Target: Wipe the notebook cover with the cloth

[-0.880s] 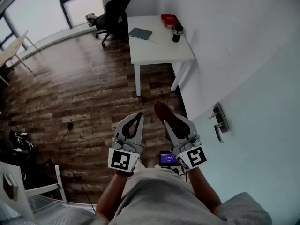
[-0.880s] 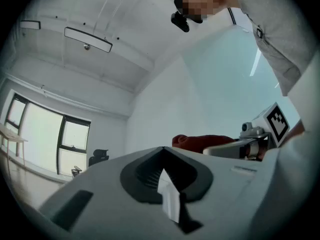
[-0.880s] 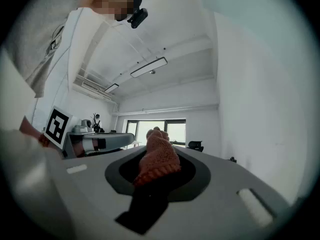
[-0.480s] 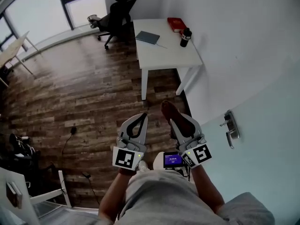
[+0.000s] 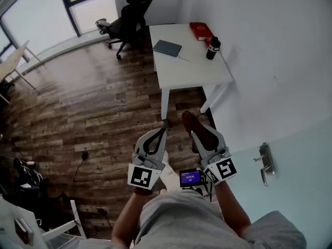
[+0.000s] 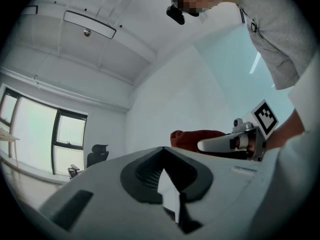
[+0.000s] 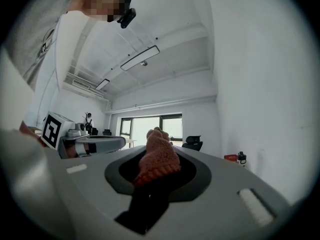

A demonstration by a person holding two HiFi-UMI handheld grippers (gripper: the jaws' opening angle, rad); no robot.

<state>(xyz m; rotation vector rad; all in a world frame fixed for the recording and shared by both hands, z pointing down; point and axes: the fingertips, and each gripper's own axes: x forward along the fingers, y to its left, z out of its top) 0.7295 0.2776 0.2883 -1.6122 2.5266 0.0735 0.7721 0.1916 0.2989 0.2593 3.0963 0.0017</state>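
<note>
The notebook was seen lying flat on the white surface, toward its left edge. It was well apart from both tongs, which were held side by side over the wooden floor, short of the surface's near edge. The right tongs were clenched on the reddish cloth, a bunch of which stuck out past the tips. The left tongs were clamped together, with nothing caught between them.

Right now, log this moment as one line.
left claw: shut, empty | right claw: shut on cloth | table: ahead, not reached | wipe: not started
</note>
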